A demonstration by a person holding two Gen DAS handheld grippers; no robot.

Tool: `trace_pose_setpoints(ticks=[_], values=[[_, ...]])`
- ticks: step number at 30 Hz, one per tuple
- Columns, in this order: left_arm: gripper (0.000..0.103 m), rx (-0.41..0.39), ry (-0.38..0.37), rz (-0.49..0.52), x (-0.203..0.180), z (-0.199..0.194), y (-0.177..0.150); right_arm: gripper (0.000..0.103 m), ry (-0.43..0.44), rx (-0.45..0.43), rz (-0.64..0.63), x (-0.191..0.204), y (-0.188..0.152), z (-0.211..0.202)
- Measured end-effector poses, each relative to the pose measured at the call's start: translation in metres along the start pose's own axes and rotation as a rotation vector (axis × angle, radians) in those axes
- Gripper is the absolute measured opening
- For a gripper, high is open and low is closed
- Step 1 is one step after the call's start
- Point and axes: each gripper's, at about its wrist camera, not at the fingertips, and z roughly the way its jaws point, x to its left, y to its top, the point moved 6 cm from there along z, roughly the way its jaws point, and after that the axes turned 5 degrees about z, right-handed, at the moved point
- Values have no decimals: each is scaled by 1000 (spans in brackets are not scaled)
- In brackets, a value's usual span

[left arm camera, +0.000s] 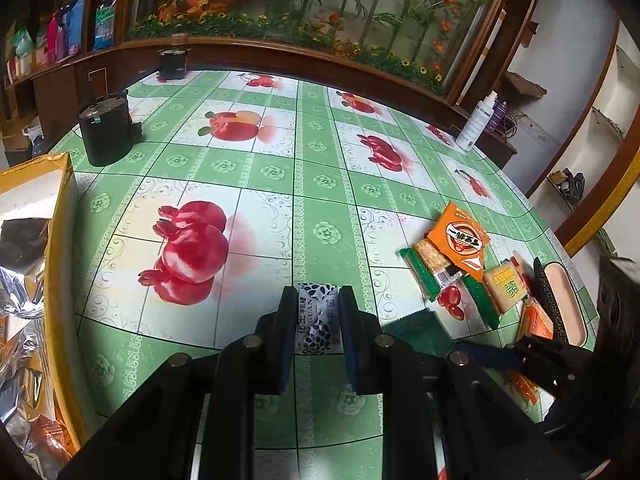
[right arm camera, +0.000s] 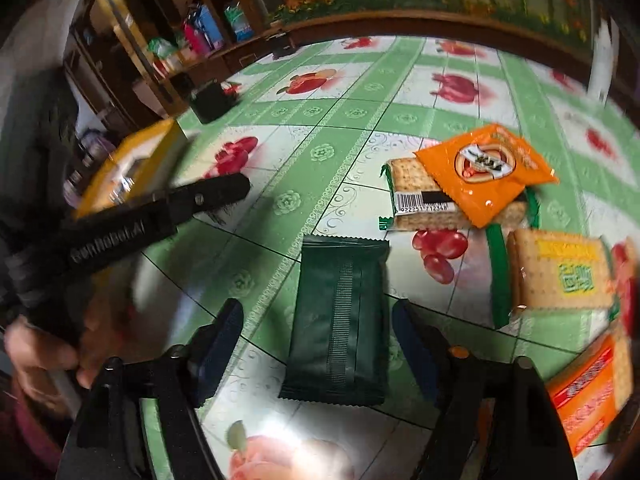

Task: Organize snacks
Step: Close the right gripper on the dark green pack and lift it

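Risk: right gripper [right arm camera: 318,350], jaws apart astride dark green packet [right arm camera: 336,320], may skid it; left gripper [left arm camera: 318,328] clamps blue-white candy [left arm camera: 318,320].

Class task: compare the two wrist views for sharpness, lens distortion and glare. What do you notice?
Left wrist view: sharp, though the fisheye bends the green fruit-print tablecloth grid outward. Right wrist view: motion blur smears the edges, the dark green foil snack packet stays fairly crisp, and white glare washes out the cloth at the bottom.
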Motion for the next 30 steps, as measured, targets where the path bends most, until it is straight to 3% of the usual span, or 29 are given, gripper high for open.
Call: trace_pose_setpoints(ticks=[2,6,8,10,15,18,19,20,22,27,30], values=[[20,0,-1,1,0,0,0,46,-78,-8,-56,6,-1,3],[20,-3,-3,7,-2,-1,0,43,-101,-23,-51,6,0,1],[20,-8,-6,8,-3,-3,0,22,-78,-59,-23,6,6,-5],[20,-14,-7,14,-5,-5,1,14,-58,-80,27,3,12,-8],[20,-9,0,20,-7,-3,-1,14,-60,-48,37,0,11,2],[20,-10,-3,10,-5,-4,0,17,-53,-76,19,6,14,-4],[20,-14,-3,6,-4,-5,1,28,-48,-81,11,8,14,-5],[20,-15,-3,6,-4,-5,1,47,-48,-90,2,11,14,-7],[20,-15,-4,5,-4,-5,1,69,-57,-98,-31,19,12,-6],[20,-16,-6,5,-4,-5,1,69,-70,-75,-93,31,6,5],[20,-15,-10,7,-6,-6,1,48,-124,-55,-149,36,0,17]])
